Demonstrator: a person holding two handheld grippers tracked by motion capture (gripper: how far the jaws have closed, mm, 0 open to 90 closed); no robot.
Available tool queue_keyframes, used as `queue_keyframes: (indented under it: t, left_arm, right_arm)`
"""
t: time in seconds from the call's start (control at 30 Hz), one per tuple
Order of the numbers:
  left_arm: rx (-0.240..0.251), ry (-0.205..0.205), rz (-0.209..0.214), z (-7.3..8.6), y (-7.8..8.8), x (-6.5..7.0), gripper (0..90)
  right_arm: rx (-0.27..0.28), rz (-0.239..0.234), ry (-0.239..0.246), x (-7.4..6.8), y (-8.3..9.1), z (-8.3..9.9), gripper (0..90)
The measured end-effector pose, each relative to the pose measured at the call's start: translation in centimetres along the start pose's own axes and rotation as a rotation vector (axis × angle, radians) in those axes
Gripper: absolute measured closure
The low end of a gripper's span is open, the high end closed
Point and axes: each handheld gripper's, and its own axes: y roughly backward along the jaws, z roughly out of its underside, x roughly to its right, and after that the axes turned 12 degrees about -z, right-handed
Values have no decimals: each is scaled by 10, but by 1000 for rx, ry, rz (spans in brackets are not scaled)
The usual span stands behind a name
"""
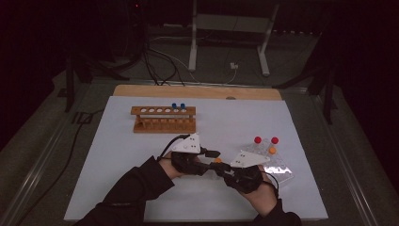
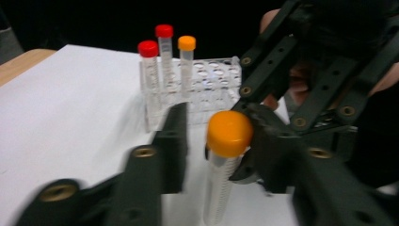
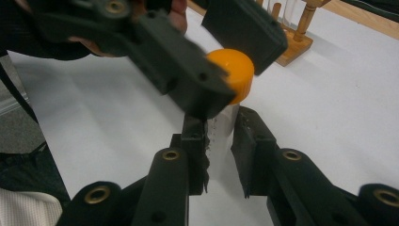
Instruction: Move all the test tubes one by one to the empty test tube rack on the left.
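A clear tube with an orange cap (image 1: 218, 161) stands upright between both grippers at the middle of the white mat. My right gripper (image 3: 219, 120) is shut on the tube's clear body (image 3: 220, 136) below the cap. My left gripper (image 2: 215, 117) comes in from the left at cap height, with the orange cap (image 2: 229, 134) between its jaws. One left finger (image 2: 266, 141) touches the cap, while a small gap remains between the cap and the other finger (image 2: 173, 136). From above, the left gripper (image 1: 211, 157) and the right gripper (image 1: 225, 169) meet tip to tip.
A clear plastic rack (image 1: 280, 167) sits just right of the hands, holding two red-capped tubes (image 1: 258, 140) and an orange-capped one (image 1: 272, 150). A wooden rack (image 1: 162, 120) with two blue-capped tubes (image 1: 178, 106) stands farther back. The white mat (image 1: 117, 165) covers the table.
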Motion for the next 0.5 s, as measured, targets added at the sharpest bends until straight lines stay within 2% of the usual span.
queue_keyframes:
  t: [0.03,0.27,0.33,0.5]
  left_arm:
    - [1,0,-1,-1,0,0,706]
    - [14,-12,-4,-7,5,0,718]
    - [17,-12,-12,-9,8,-4,718]
    - [21,0,-62,-13,20,-18,718]
  right_arm:
    - [4,1,-5,1,0,0,750]
    - [39,-4,-2,0,5,-1,730]
    - [51,-2,-10,1,7,-2,638]
    - [106,21,-11,2,21,-3,507]
